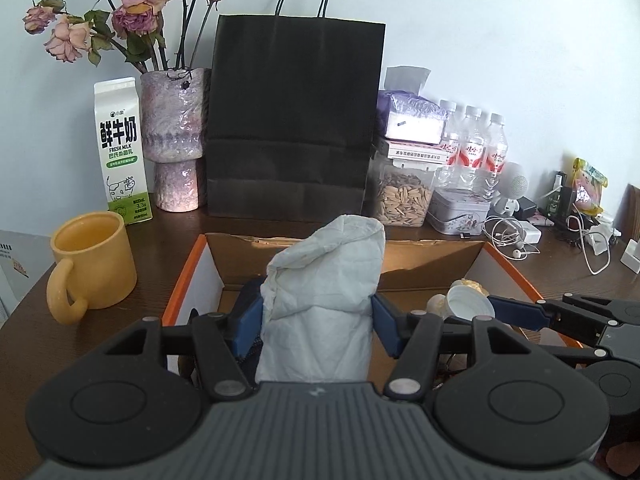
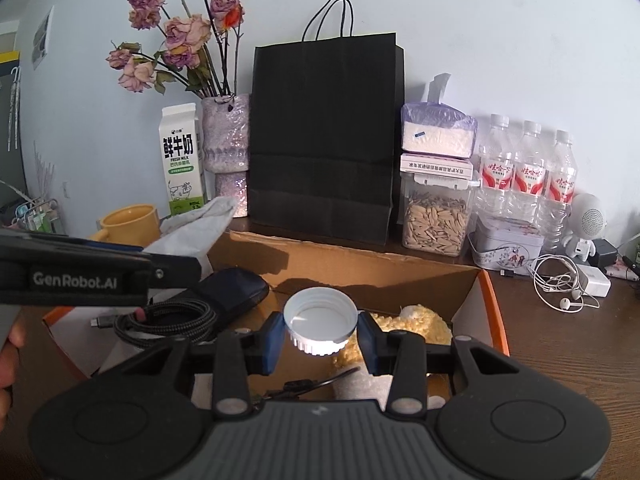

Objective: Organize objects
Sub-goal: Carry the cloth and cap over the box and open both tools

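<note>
Over an open cardboard box (image 2: 400, 276) on the brown worktop (image 2: 560, 360), both grippers were loaded. At the left, the left gripper (image 1: 318, 320) clamped a crumpled white cloth (image 1: 324, 280) that stood upright between its blue pads, above the box's near left part. At the right, the right gripper (image 2: 320, 334) pinched one white screw cap (image 2: 320, 316), open side up, above the box's middle. Already lying inside were one coiled black cable (image 2: 168, 320), one dark pouch (image 2: 236, 284) and one fluffy yellow toy (image 2: 416, 320), so the sorting looked partly done; the cloth and cap were not yet set down. Along the far wall stood one yellow mug (image 1: 94, 260), one milk carton (image 1: 120, 152), one vase of dried roses (image 1: 172, 136), one black paper bag (image 1: 292, 120), one jar of seeds (image 2: 434, 216), three water bottles (image 2: 528, 168) and one tin (image 2: 508, 240). White earphones (image 2: 560, 284) lay loose at the right.
</note>
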